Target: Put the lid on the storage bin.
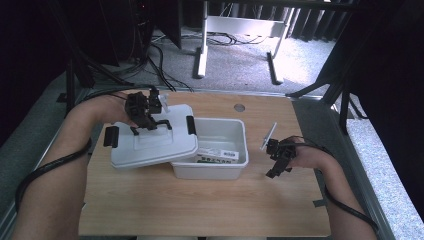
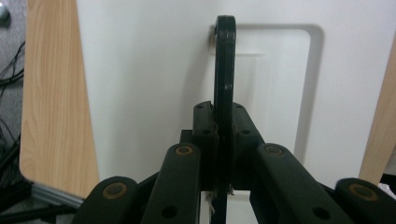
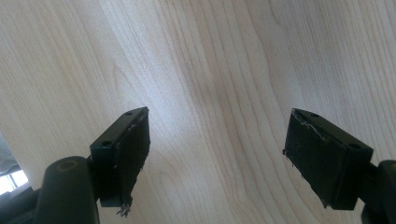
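Left hand-held gripper (image 1: 146, 116) clamped on black handle (image 2: 224, 70) of white lid (image 1: 150, 145), lid half over storage box (image 1: 220, 150) on tabletop (image 1: 200, 205). Lid light, stiff plastic, slippery; handle best hold. Right hand-held gripper (image 1: 279, 156) wide, empty.

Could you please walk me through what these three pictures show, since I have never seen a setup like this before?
Gladly. There is no robot here: a person sits at a wooden table and holds a hand tool with two black jaws in each hand. The high view looks down from above the person. The other two pictures come from small cameras riding on the tools, each looking along its own jaws.

On the table stands a white plastic box with a small labelled pack inside. Its white lid lies askew, partly over the box. The left gripper is shut on the lid's black handle. The right gripper is open, holds nothing, and points at bare wood to the right of the box.
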The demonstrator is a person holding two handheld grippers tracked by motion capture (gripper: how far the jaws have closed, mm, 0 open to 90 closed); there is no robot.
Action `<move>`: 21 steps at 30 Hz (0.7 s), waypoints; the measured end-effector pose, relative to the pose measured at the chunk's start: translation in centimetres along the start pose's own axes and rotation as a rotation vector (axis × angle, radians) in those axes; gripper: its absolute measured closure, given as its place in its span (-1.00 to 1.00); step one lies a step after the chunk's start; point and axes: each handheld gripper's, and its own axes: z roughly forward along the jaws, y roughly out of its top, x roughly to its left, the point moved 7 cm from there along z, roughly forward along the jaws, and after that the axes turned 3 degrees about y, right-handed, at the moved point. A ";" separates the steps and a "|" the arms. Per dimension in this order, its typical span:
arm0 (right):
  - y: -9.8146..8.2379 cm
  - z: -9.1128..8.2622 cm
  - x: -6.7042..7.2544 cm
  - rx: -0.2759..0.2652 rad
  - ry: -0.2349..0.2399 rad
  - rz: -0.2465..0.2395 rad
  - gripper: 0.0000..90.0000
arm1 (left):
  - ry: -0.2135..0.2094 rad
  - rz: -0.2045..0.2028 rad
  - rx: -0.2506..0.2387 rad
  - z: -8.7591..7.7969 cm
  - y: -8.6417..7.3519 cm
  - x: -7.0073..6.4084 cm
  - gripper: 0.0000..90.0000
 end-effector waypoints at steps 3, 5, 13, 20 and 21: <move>0.1 0.0 0.0 0.000 0.001 -0.006 -0.52 | -0.004 0.018 0.003 0.2 1.2 0.0 0.88; 0.1 0.0 0.1 0.001 -0.001 -0.010 -0.52 | -0.006 0.030 0.002 0.3 1.9 -0.1 0.88; 0.0 0.0 0.2 -0.003 -0.004 -0.007 -0.52 | -0.011 0.052 0.003 0.5 4.3 -0.1 0.88; -0.1 0.0 0.3 -0.003 -0.005 -0.011 -0.52 | -0.012 0.073 0.022 0.9 6.1 -0.3 0.88; 0.0 0.0 0.3 -0.006 -0.006 -0.012 -0.52 | -0.013 0.074 0.029 1.0 6.3 -0.4 0.88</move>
